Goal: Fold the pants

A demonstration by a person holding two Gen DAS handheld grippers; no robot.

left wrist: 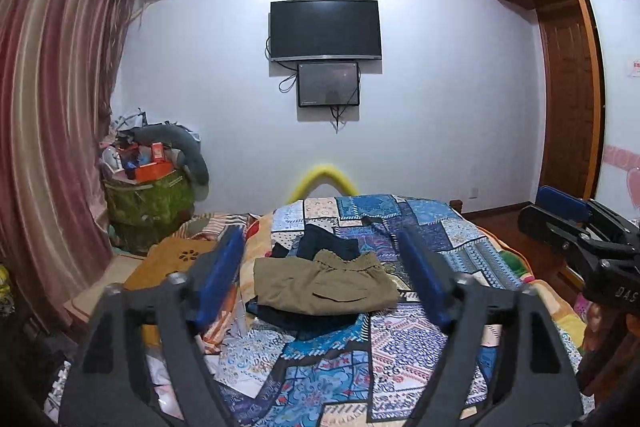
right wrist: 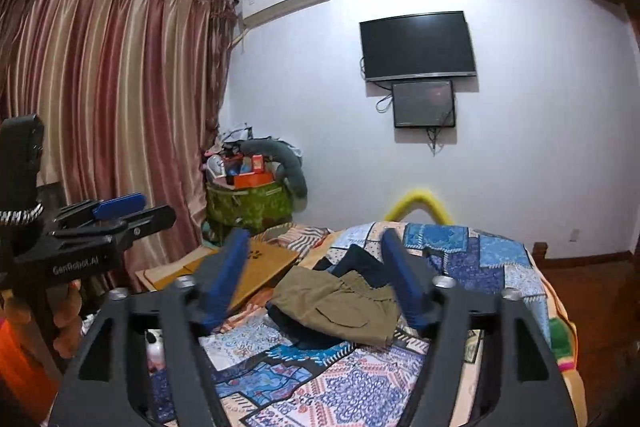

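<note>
Left gripper (left wrist: 324, 279) nearest the lens, jaws spread wide, nothing between the pads. Right gripper (right wrist: 316, 279) likewise wide and empty. Khaki pants (left wrist: 326, 287) lie folded on a dark garment (left wrist: 328, 243) on the patchwork bedspread (left wrist: 400, 347), dead ahead at 12 o'clock of both jaw gaps, apart from the pads. Long axis runs 9 to 3 across the bed, waistband at the far edge. Neither hand looks clearly nearer. Judged: fold looks done, or nearly.

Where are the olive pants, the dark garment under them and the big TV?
olive pants (left wrist: 326, 285), left wrist view, front panel.
dark garment (left wrist: 332, 243), left wrist view, upper fold.
big TV (right wrist: 418, 45), right wrist view, screen centre.
</note>
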